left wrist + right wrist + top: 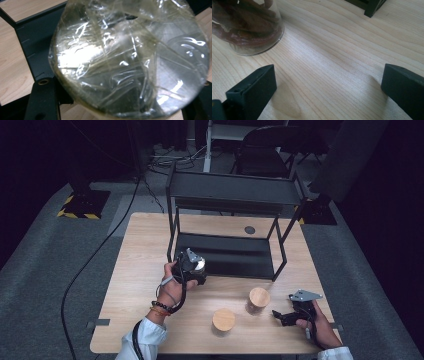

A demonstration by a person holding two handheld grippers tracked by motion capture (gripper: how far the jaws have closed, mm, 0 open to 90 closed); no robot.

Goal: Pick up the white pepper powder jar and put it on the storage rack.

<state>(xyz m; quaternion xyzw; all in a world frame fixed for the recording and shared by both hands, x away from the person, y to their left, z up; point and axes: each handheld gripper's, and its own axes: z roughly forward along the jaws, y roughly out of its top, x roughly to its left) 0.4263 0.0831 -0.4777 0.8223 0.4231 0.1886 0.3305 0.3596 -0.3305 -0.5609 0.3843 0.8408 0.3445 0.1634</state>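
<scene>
My left gripper [194, 268] is shut on a clear glass jar [200, 265] and holds it off the table at the front left corner of a black two-tier rack [232, 191]. In the left gripper view the jar's shiny glass [130, 57] sits close to the lens, between black fingers [42, 100] at the bottom corners. My right gripper [281, 316] rests low at the table's front right, open, with bare wood between its fingers [254, 87]. Two jars with round wooden lids [223, 319] [259, 297] stand to its left.
The rack's lower shelf [225, 255] lies on the wooden table [140, 270] at mid-back. A glass jar with brown contents [244, 25] stands just ahead of the right gripper. One rack foot [372, 7] is farther off. A chair [262, 150] stands behind the table.
</scene>
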